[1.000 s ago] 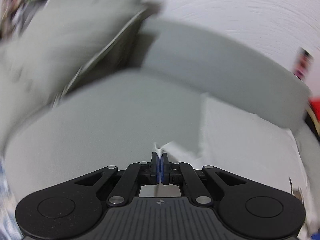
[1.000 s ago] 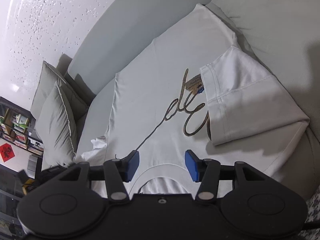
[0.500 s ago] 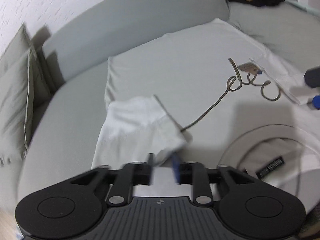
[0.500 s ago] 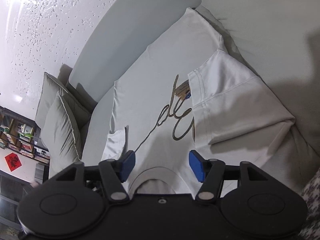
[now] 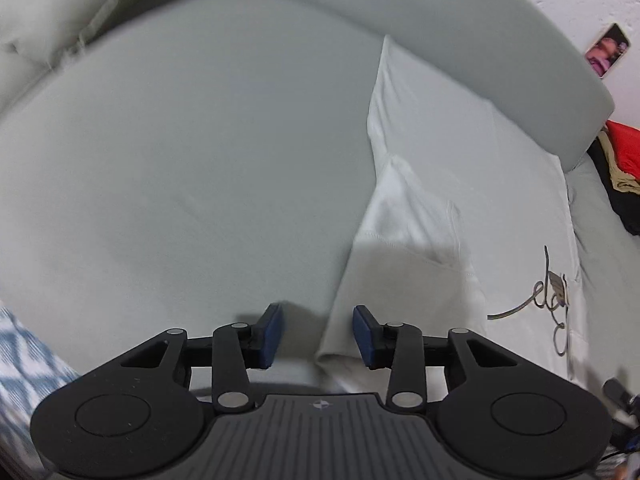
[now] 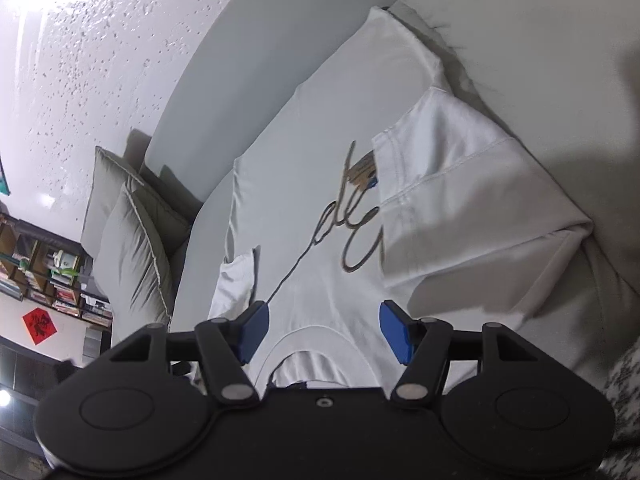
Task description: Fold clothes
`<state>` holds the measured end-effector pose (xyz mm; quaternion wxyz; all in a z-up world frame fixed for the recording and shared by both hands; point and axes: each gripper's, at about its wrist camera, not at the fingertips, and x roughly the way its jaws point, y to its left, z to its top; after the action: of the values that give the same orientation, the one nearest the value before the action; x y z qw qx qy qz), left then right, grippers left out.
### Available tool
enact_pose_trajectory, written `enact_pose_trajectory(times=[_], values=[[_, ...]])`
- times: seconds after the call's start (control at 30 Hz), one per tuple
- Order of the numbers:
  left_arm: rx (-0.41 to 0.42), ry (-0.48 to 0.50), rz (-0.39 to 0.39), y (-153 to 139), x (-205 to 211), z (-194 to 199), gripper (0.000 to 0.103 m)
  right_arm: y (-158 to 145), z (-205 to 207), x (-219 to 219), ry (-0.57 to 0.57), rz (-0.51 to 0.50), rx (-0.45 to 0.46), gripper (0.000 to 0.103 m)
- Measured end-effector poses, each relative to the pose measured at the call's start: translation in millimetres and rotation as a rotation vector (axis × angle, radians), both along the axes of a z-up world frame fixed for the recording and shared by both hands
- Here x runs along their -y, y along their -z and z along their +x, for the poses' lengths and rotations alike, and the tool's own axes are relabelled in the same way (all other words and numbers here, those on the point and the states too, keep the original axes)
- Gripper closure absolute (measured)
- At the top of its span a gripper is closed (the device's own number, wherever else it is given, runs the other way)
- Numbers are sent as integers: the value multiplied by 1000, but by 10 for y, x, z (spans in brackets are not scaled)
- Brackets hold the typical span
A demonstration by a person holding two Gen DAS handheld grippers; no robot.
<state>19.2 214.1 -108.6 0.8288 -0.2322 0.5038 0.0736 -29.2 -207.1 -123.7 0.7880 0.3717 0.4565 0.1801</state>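
T-shirt [image 6: 320, 208] on sofa seat [image 5: 180, 152] | cushions [image 6: 132, 232] left | backrest [image 6: 240, 72] behind

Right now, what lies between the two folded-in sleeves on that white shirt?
In the right wrist view, the shirt's dark cursive lettering and a small hang tag lie there.

A white T-shirt [image 6: 332, 184] lies flat, front up, on the grey sofa [image 6: 256, 72], both sleeves folded inward (script lettering [image 6: 352, 232] partly covered).
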Motion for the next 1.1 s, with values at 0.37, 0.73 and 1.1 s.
enact_pose_trajectory(times=[0.37, 0.73, 1.1], values=[[-15, -23, 94, 101, 246, 69, 98, 18, -20, 29, 10, -33, -4, 43], [165, 209, 296, -156, 768, -151, 87, -149, 0, 297, 98, -186, 87, 64], [114, 440, 292, 5, 1432, -416, 72, 74, 99, 366, 148, -560, -25, 72]])
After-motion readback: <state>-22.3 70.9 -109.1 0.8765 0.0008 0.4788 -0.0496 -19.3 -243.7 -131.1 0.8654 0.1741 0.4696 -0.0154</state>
